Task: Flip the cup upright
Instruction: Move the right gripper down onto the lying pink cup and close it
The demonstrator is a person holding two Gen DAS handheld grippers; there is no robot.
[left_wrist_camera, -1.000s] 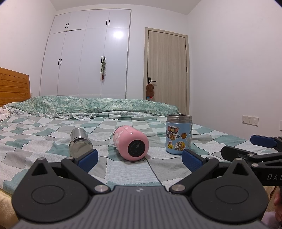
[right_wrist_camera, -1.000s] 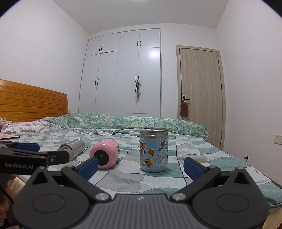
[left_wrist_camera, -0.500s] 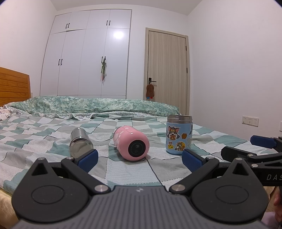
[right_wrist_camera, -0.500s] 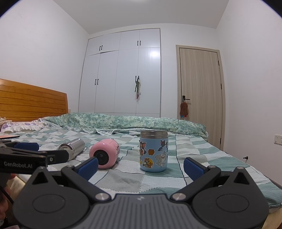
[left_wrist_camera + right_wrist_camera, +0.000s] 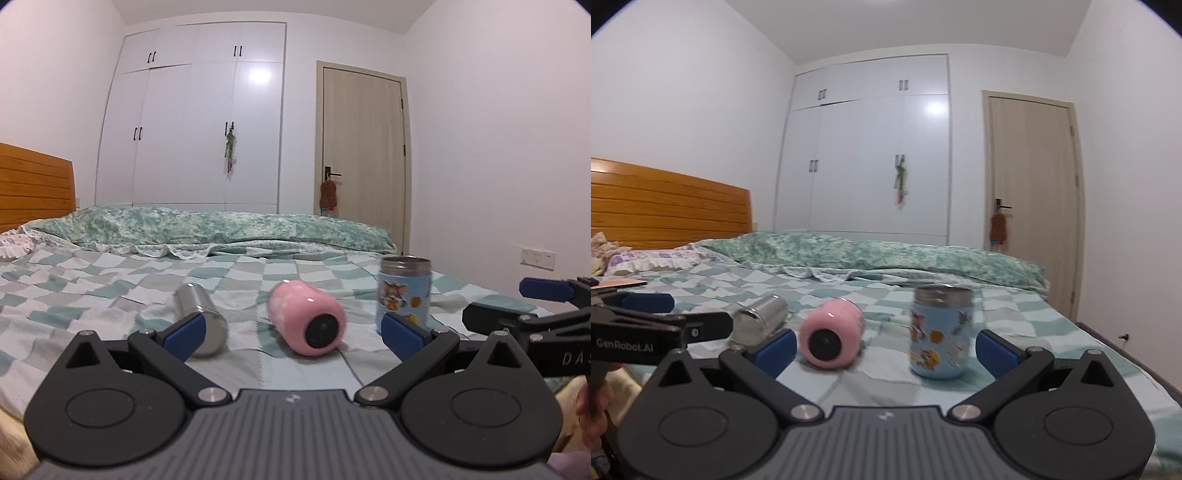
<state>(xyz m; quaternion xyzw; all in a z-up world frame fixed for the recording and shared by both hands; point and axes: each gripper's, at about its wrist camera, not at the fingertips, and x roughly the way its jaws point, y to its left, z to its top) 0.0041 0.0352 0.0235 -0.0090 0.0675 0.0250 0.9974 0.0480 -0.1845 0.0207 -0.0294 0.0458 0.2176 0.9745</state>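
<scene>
A pink cup [image 5: 306, 317] lies on its side on the checkered bedspread, base toward me; it also shows in the right wrist view [image 5: 830, 338]. A steel cup [image 5: 201, 317] lies on its side to its left, also in the right wrist view [image 5: 760, 320]. A blue cartoon cup [image 5: 403, 295] stands upright to the right, also in the right wrist view [image 5: 940, 330]. My left gripper [image 5: 293, 334] is open and empty, short of the pink cup. My right gripper [image 5: 884, 349] is open and empty, short of the pink and blue cups.
The bed [image 5: 92, 295] has a rolled green quilt [image 5: 221, 229] at the far side and a wooden headboard [image 5: 665, 206] on the left. A white wardrobe [image 5: 199, 118] and a door [image 5: 364, 155] stand behind. The right gripper shows at the right of the left wrist view [image 5: 532, 310].
Both grippers have moved forward toward the cups, which now look larger and slightly blurred. The cups have not moved and the jaws stay open.
</scene>
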